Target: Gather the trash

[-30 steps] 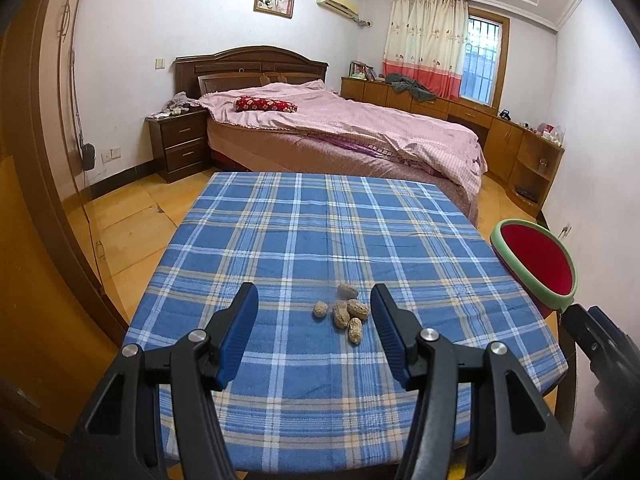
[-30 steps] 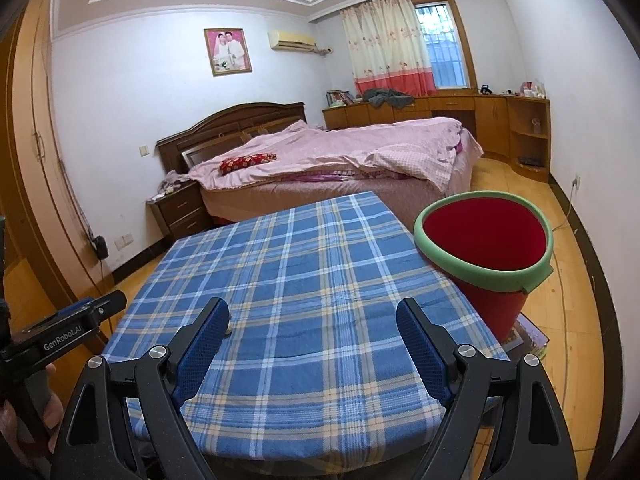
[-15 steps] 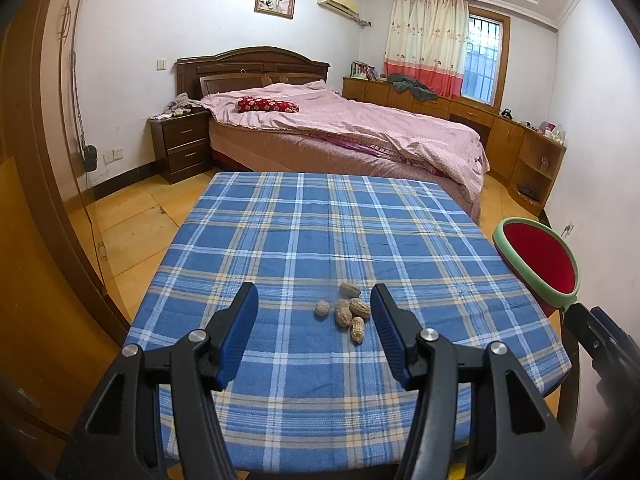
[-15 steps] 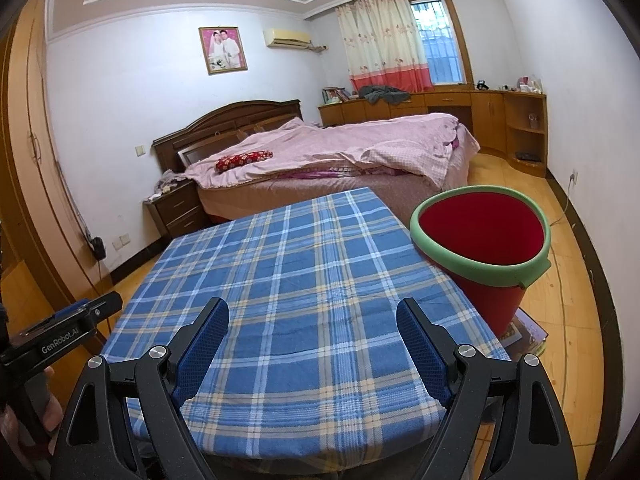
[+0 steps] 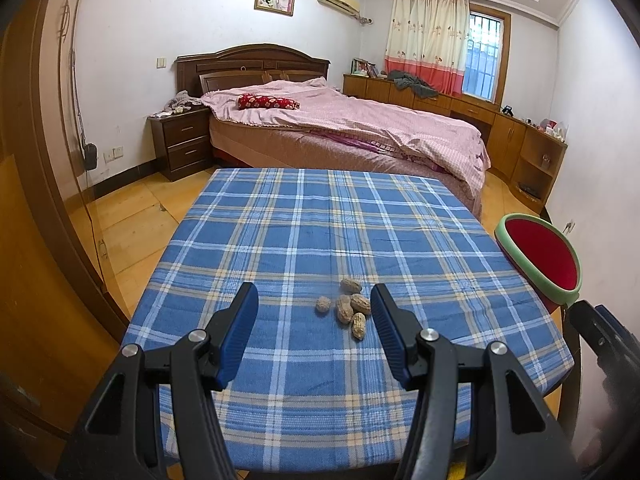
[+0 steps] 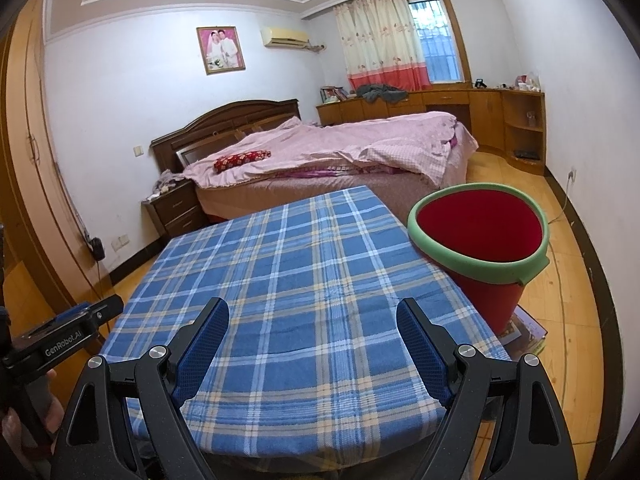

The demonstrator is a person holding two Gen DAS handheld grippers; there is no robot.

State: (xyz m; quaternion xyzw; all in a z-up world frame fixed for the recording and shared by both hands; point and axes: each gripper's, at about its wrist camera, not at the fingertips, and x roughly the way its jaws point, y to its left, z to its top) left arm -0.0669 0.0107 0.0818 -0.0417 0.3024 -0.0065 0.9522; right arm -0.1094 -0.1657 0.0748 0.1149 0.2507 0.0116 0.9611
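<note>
Five peanut shells [image 5: 349,307], one bucket [image 5: 540,258]

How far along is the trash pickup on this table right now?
Nothing looks done yet: five peanut shells lie clustered on the plaid tablecloth, and the visible part of the red bucket shows no trash. In hand: nothing; the left gripper and right gripper are both open. Left: grasp the shells and drop them in the bucket.

Black tool [image 5: 314,334] w/ blue pads [image 5: 237,330] (silver screws).
</note>
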